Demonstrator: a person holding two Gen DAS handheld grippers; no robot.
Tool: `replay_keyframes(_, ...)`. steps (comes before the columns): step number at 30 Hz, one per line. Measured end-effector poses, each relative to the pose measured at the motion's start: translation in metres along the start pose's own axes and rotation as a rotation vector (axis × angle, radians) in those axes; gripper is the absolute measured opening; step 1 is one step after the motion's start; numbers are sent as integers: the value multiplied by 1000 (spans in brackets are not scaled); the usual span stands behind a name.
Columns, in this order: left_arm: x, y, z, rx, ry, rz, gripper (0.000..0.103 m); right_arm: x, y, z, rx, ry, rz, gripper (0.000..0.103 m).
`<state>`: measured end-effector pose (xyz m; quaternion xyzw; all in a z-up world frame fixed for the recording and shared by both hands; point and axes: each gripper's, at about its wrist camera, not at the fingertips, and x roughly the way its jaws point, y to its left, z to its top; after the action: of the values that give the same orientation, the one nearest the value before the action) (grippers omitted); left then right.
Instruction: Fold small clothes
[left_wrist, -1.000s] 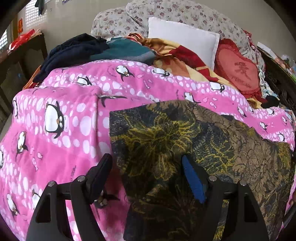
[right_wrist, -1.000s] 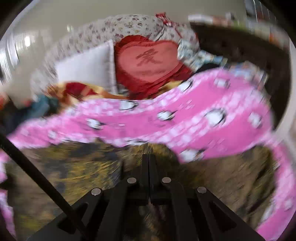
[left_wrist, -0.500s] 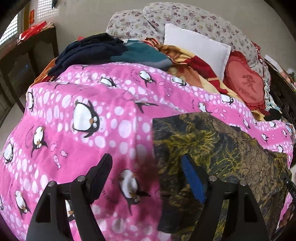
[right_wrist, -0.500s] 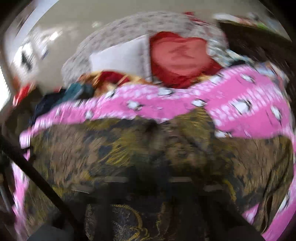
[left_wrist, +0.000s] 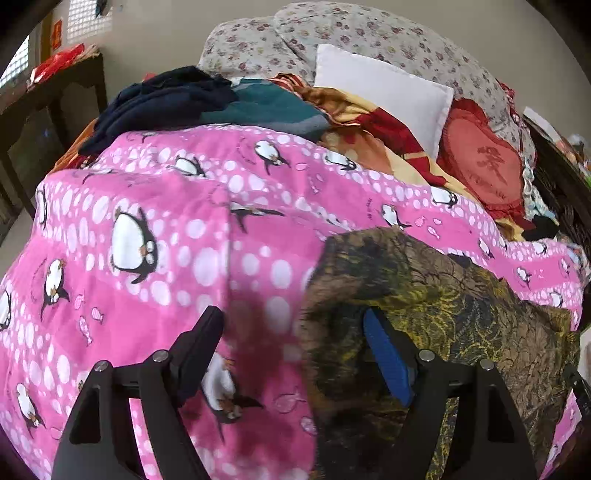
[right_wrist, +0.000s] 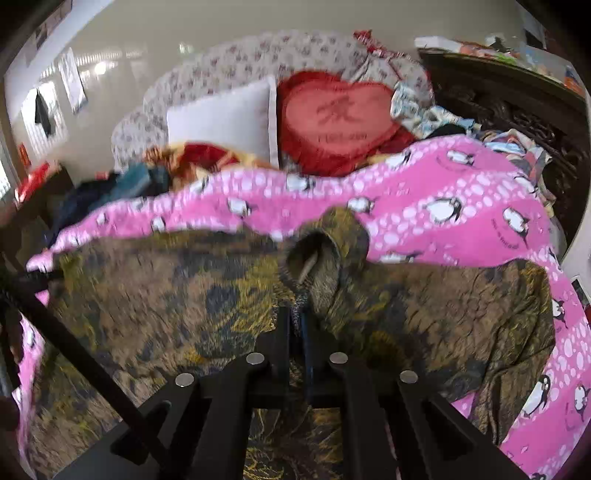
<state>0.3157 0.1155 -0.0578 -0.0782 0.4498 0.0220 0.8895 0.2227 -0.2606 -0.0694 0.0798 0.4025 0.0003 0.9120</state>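
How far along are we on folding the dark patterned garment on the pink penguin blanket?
Done: the dark yellow-patterned garment lies spread on the pink penguin blanket, one edge apparently turned over. In hand: the right gripper has a fold of the garment between its nearly closed jaws, which are opening; the left gripper is open over the garment's left edge, gripping nothing. Left: the garment is still wide and bunched near the neck opening; further folds remain.

We note a dark garment (left_wrist: 443, 314) with yellow-olive floral print; pink blanket (left_wrist: 184, 240) with white dots and black-and-white penguins; a plain white pillow (left_wrist: 380, 92); a red heart cushion (right_wrist: 340, 118); grey bedding (left_wrist: 332, 33) with small flowers.
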Motion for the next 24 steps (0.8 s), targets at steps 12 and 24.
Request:
replay_keyframes(12, 24, -21, 25, 91, -78, 162, 81, 14, 13, 15, -60, 15, -92, 33)
replay_keyframes(24, -17, -22, 2, 98, -86, 91, 81, -10, -12, -6, -37, -3, -84, 31)
